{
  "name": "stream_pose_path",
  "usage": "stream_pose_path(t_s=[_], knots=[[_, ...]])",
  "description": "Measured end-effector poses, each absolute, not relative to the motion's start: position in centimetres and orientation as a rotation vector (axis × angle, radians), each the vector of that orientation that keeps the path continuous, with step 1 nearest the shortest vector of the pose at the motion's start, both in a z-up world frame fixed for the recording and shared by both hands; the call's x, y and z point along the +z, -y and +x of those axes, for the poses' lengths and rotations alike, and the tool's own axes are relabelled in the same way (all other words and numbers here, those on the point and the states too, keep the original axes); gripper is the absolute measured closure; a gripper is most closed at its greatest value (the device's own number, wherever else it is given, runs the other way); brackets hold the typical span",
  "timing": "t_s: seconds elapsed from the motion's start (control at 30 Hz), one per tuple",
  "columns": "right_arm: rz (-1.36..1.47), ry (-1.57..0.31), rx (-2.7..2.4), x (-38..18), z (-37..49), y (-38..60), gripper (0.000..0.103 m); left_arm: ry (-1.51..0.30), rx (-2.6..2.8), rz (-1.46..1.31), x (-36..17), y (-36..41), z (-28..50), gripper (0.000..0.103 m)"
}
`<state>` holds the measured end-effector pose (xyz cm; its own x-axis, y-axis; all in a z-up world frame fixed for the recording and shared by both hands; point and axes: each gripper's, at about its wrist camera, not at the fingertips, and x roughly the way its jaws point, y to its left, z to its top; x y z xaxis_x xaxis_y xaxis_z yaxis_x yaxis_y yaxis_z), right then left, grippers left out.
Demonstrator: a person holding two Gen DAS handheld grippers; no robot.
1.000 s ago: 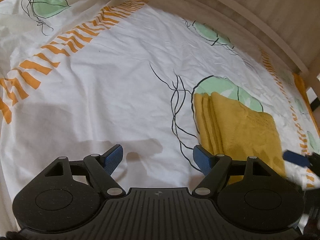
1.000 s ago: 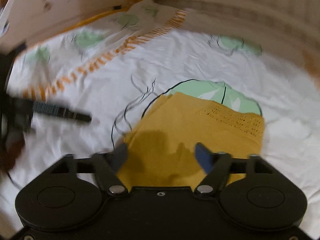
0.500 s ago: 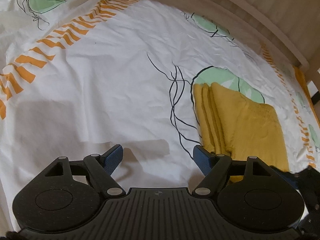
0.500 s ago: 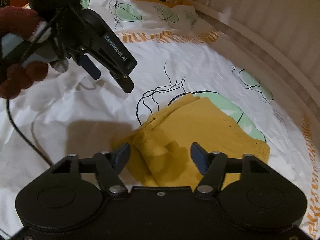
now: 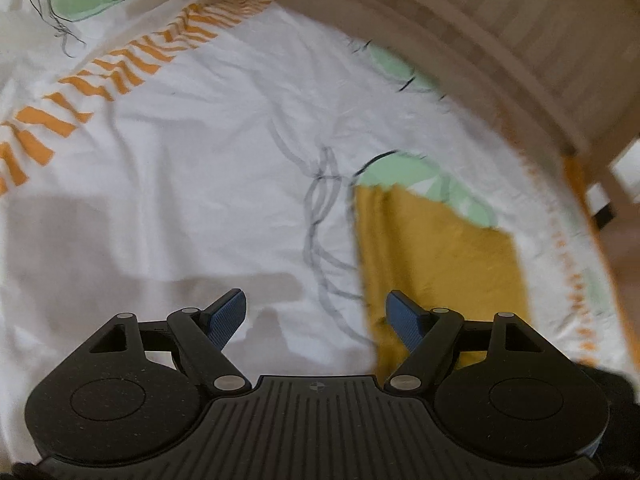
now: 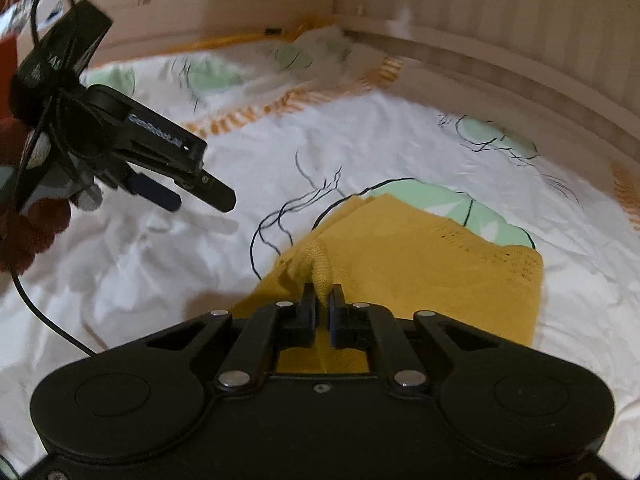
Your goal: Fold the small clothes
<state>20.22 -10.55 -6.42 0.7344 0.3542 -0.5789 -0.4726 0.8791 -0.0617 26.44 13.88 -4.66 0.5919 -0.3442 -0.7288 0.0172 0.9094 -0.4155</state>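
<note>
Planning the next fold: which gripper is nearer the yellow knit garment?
Right. The right gripper has just closed, pinching a ridge of the yellow knit garment at its near edge. The left gripper hangs open over the white sheet beside it, touching nothing.

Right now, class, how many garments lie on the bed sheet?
1: a folded yellow garment lies over the sheet's green leaf print, its near edge pinched by the right hand-held gripper. Others may be out of view.

A bedroom in a home.
A wrinkled white bedsheet printed with green leaves and orange stripes covers a mattress, and a pale slatted wooden bed frame curves around it from twelve to three o'clock.
</note>
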Motion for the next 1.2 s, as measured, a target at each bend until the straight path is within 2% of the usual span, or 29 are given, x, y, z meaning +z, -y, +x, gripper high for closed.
stream_pose_path(t_s=[0.1,0.3,0.53,0.93,0.97,1.03,1.1,1.2], knots=[[-0.171,-0.584,0.468,-6.3,20.1,11.3,0.092,-0.923,-0.293,-0.467,-4.2,-13.4,26.8,0.027],[-0.097,-0.563,0.482,-6.2,20.3,12.8,0.092,-1.052,-0.455,-0.617,-5.8,-10.5,29.2,0.027],[-0.062,-0.553,0.505,-6.4,20.3,13.7,0.092,-1.125,-0.479,-0.689,-7.4,-8.3,31.7,0.027],[-0.042,-0.554,0.542,-6.9,20.1,14.1,0.092,-1.169,-0.460,-0.639,-8.5,-5.8,36.6,0.029],[-0.040,-0.556,0.543,-7.0,20.2,14.2,0.092,-1.161,-0.463,-0.639,-8.6,-5.6,36.9,0.032],[-0.036,-0.562,0.542,-7.2,20.3,14.3,0.092,-1.157,-0.462,-0.608,-8.7,-5.2,37.3,0.054],[-0.030,-0.566,0.539,-7.3,20.1,14.4,0.092,-1.134,-0.425,-0.544,-8.5,-4.7,37.2,0.093],[-0.022,-0.566,0.532,-7.2,19.9,14.5,0.092,-1.075,-0.439,-0.470,-7.2,-4.6,36.3,0.093]])
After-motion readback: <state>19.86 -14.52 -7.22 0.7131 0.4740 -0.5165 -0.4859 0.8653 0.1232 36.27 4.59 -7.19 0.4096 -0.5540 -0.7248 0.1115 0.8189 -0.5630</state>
